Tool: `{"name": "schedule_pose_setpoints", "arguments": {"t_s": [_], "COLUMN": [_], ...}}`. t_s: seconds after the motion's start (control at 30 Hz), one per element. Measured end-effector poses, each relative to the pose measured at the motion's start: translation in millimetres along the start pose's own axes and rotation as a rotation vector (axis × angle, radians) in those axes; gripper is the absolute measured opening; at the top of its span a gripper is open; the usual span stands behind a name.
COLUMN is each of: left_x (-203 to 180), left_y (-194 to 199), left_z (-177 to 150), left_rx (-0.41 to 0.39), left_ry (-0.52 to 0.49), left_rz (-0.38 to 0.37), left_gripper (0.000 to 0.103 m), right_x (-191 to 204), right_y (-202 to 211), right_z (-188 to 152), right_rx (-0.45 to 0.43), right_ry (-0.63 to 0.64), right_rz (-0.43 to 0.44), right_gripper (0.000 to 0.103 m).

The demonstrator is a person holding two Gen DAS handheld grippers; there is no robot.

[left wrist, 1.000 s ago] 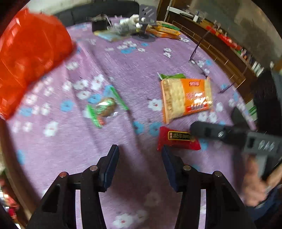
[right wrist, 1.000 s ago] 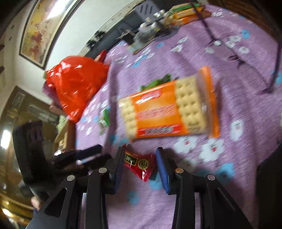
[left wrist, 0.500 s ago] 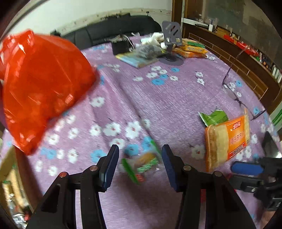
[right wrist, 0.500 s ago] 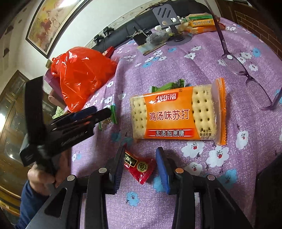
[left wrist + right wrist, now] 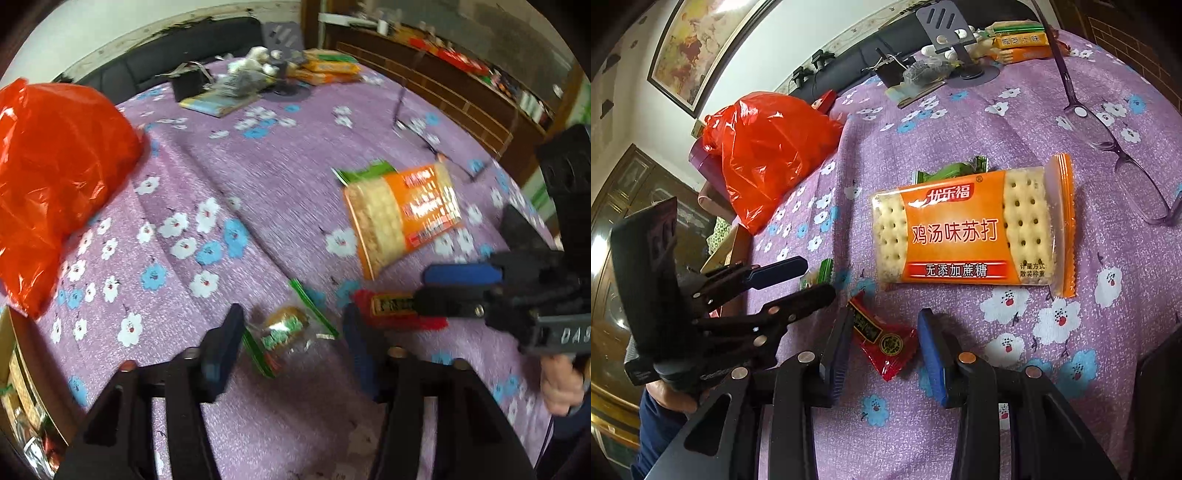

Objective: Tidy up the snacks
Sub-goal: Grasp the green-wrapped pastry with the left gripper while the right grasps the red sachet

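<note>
Both tongs are lining up pickups on the purple cloth: the left gripper (image 5: 291, 343) is opening around a green-wrapped snack (image 5: 286, 332), the right gripper (image 5: 882, 343) brackets a red packet (image 5: 884, 341) unpinched, so next each should close.

On the bench: one orange soda-cracker pack (image 5: 973, 230), one green wrapper (image 5: 955, 170) beneath it, one small red snack packet (image 5: 886, 341), one clear green-edged pastry packet (image 5: 286, 330), one red plastic bag (image 5: 768, 155), one pair of glasses (image 5: 1108, 136), two tools.
</note>
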State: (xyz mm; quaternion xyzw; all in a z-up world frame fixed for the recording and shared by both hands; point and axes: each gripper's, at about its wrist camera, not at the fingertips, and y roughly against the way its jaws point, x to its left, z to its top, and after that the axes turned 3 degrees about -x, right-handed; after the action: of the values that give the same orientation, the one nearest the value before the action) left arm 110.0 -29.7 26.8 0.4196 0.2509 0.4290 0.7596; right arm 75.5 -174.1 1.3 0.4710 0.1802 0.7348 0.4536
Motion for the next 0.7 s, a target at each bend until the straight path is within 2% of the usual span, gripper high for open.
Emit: {"name": "schedule_pose_setpoints", "arguments": {"t_s": [0.1, 0.27, 0.37, 0.47, 0.57, 0.63, 0.7], "left_x": [-10, -24, -32, -34, -29, -27, -29], "left_y": [1, 4, 3, 4, 5, 7, 6], "left_z": [-6, -13, -17, -17, -10, -5, 0], "left_rx": [-0.001, 0.019, 0.048, 0.042, 0.012, -0.008, -0.026], "left_ry": [-0.079, -0.168, -0.209, -0.215, -0.171, -0.151, -0.163], "left_rz": [0.027, 0.0, -0.027, -0.026, -0.016, -0.006, 0.049], "left_gripper": [0.062, 0.06, 0.03, 0.029, 0.03, 0.034, 0.04], "right_x": [5, 6, 8, 8, 7, 6, 7], "right_y": [1, -3, -3, -3, -4, -4, -4], "right_z": [0, 1, 0, 0, 0, 0, 0], "right_rx": [-0.011, -0.002, -0.004, -0.006, -0.002, 0.001, 0.002], "right_ry": [0.027, 0.039, 0.051, 0.052, 0.045, 0.045, 0.053], "right_rz": [-0.021, -0.033, -0.034, -0.033, -0.035, -0.035, -0.039], "right_gripper": [0.04, 0.04, 0.04, 0.04, 0.04, 0.04, 0.04]}}
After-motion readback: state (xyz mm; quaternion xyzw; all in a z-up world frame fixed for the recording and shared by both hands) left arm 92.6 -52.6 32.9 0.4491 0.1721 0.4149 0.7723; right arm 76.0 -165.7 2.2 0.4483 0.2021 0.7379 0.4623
